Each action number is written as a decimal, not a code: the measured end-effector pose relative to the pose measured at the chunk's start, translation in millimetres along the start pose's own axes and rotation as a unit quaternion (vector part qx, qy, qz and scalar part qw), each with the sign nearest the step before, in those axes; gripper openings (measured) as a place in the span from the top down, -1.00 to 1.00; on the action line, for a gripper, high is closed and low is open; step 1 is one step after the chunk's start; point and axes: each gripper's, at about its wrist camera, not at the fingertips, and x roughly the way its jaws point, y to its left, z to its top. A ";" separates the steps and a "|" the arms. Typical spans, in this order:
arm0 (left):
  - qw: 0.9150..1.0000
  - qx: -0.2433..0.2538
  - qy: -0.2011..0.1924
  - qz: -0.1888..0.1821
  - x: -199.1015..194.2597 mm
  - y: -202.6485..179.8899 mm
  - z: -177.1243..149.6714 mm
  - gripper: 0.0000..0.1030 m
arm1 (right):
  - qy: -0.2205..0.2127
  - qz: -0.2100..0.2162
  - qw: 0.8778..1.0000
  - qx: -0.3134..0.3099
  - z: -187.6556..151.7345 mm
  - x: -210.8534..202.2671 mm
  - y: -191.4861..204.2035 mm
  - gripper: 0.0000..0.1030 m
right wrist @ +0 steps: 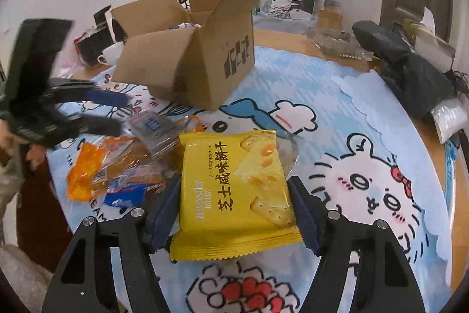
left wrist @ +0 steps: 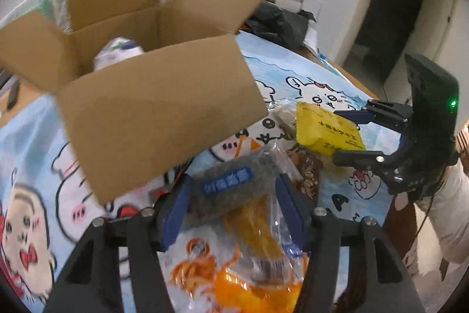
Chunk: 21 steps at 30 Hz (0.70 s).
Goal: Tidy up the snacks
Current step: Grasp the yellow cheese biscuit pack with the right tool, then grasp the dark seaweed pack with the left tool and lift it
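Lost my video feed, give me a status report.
Left gripper shut on grey snack pack. Right gripper shut on yellow cracker pack. Cardboard box open ahead, near flap hanging toward left gripper.

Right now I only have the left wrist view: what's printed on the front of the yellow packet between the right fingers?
Observer: The yellow packet shows cheese wedges and crackers.
Operator: Any marking on the outside of the box?
Observer: Yes, the cardboard box has a black printed mark on the wall facing the right wrist camera.
Operator: Anything beside the box I can't see?
Observer: A white cup stands just beyond its left flap.
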 end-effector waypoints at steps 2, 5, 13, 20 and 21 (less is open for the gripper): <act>1.000 0.006 0.004 -0.005 8.6 1.4 7.4 -0.09 | -0.001 0.003 1.000 0.007 -2.0 -1.9 -3.7 -0.31; 1.000 -0.004 0.022 -0.006 23.6 6.1 15.1 -0.24 | 0.002 0.010 1.000 0.019 -4.1 -0.4 -7.7 -0.31; 0.996 -0.039 0.054 -0.065 35.1 24.9 10.8 -0.36 | 0.008 0.011 1.000 0.020 -7.8 2.5 -7.1 -0.31; 0.993 -0.061 0.069 -0.069 17.5 44.7 -8.6 -0.37 | 0.009 0.012 1.000 0.023 -10.1 1.5 -8.6 -0.31; 0.993 -0.066 0.063 -0.068 13.5 49.2 -11.0 -0.37 | 0.010 0.012 1.000 0.023 -10.3 1.6 -8.9 -0.31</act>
